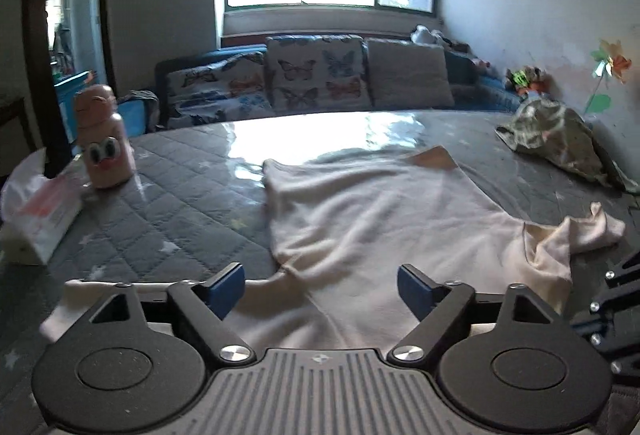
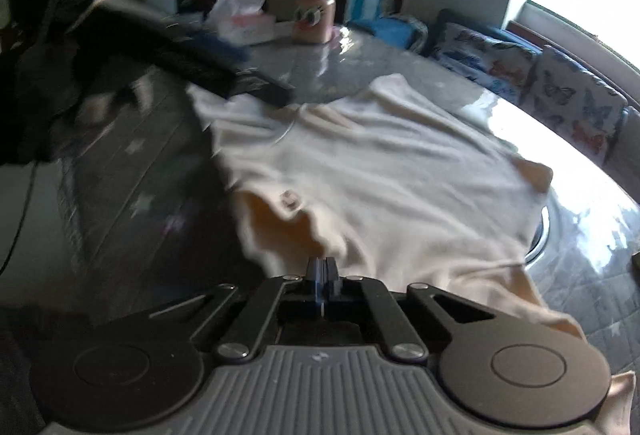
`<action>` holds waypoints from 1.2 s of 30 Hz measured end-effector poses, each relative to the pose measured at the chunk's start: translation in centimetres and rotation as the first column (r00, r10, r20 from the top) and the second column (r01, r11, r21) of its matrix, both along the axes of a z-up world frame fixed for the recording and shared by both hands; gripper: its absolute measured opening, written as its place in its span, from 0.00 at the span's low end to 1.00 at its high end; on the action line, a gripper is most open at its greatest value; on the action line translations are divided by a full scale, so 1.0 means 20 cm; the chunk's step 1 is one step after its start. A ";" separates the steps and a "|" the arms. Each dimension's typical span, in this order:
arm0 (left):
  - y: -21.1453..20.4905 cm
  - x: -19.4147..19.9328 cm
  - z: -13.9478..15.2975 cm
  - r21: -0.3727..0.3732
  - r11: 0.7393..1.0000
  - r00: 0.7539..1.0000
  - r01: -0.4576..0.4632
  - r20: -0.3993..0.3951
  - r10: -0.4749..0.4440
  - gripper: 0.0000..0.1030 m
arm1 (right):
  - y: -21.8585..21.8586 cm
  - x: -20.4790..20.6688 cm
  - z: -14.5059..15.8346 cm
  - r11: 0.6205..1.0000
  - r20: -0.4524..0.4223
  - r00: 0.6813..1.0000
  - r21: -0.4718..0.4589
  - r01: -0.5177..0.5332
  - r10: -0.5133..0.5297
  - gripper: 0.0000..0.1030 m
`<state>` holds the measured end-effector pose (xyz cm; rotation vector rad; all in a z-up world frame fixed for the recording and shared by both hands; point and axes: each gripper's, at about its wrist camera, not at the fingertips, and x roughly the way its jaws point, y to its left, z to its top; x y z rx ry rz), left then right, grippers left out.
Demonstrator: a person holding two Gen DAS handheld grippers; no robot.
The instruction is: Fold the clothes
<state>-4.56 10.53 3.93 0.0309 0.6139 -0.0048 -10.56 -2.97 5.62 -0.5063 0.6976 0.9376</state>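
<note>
A cream garment [image 1: 380, 211] lies spread and wrinkled on the grey quilted table [image 1: 172, 203]. My left gripper [image 1: 321, 286] hovers over its near edge, blue pads wide apart, open, with nothing pinched between them. In the right wrist view the same garment [image 2: 380, 171] stretches away from my right gripper [image 2: 322, 269], whose jaws are shut; a bunched edge of the fabric rises to the tips and looks pinched there. The left tool's blurred black body [image 2: 208, 63] reaches over the garment's far corner. A crumpled sleeve [image 1: 588, 231] lies at the right.
A pink bottle with cartoon eyes [image 1: 105, 139] and a tissue pack [image 1: 36, 211] stand on the table's left side. A camouflage cloth [image 1: 560, 139] lies at the far right. Beyond the table stands a sofa with butterfly cushions [image 1: 316, 75] under a bright window.
</note>
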 end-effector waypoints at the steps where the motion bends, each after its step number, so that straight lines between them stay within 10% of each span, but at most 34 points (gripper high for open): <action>1: -0.02 0.01 -0.01 0.007 1.000 1.000 0.012 -0.006 -0.011 0.76 | -0.01 0.00 0.00 1.000 -0.009 1.000 0.003 -0.007 0.007 0.01; 13: -0.25 -0.08 -0.19 0.159 0.966 0.979 0.203 -0.068 -0.194 0.63 | 0.03 0.20 0.04 0.988 -0.012 0.992 0.094 0.122 -0.122 0.14; 26: -0.19 0.00 -0.04 0.083 0.979 0.982 0.188 0.002 -0.188 0.64 | -0.05 0.08 -0.01 0.992 -0.094 0.993 0.097 0.077 -0.067 0.16; 36: -0.36 0.12 -0.21 0.081 0.964 0.966 0.253 -0.073 -0.248 0.64 | -0.19 0.15 -0.05 0.966 -0.128 0.967 0.108 0.236 -0.222 0.27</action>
